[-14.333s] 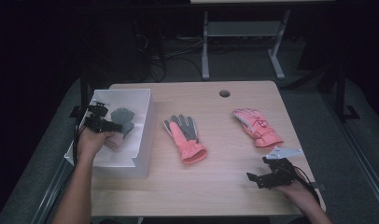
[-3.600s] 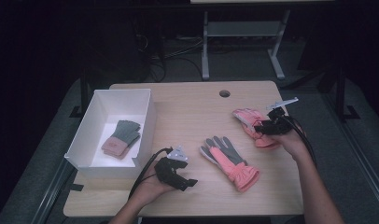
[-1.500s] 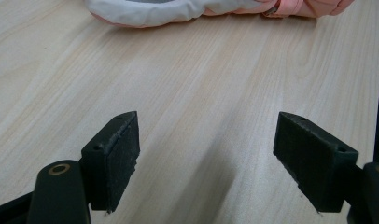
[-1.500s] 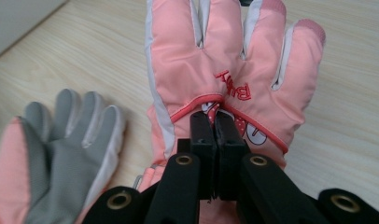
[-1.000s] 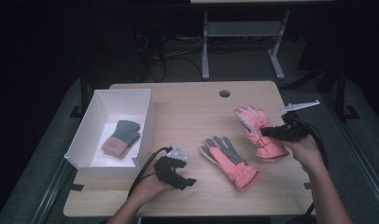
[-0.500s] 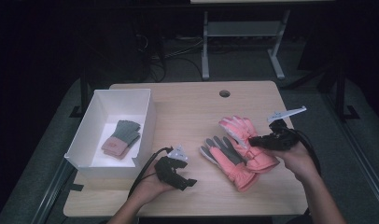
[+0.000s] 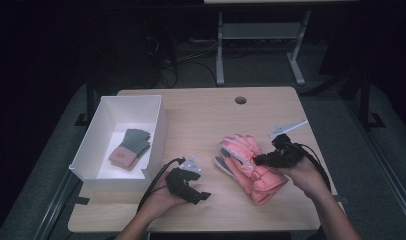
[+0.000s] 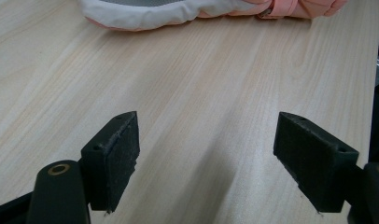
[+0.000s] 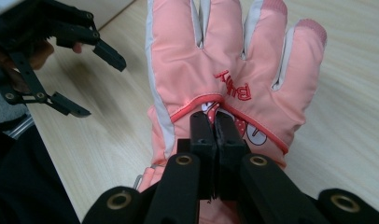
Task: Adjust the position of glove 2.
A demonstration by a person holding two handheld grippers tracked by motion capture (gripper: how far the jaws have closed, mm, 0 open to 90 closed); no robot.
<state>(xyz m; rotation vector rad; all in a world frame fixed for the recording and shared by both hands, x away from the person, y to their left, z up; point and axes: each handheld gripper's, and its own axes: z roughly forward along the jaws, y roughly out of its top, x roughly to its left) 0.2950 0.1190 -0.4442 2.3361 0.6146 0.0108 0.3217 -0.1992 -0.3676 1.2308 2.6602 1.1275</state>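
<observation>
The right gripper (image 9: 214, 135) pinches a pink ski glove (image 9: 225, 79) with white finger seams and red lettering, lying atop its mate (image 7: 226, 165) on the wooden table (image 7: 201, 115). The left gripper (image 8: 206, 158) rests wide open, empty, near the white box (image 7: 86, 150).

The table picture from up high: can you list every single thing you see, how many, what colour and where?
Table: one, light wood, middle of the high view, with a round hole near its far edge.
Box: one, white, open, on the table's left side.
Small glove: one, grey fingers with a pinkish cuff, lying inside the box.
Pink gloves: two, pink with grey and white parts, one on top of the other, right of the table's middle.
Metal stand: one, grey, on the floor beyond the table.
Cables: several, dark, on the floor beyond the table.
Left tool: one, black, open, resting near the front edge.
Right tool: one, black, shut on the top pink glove.
</observation>
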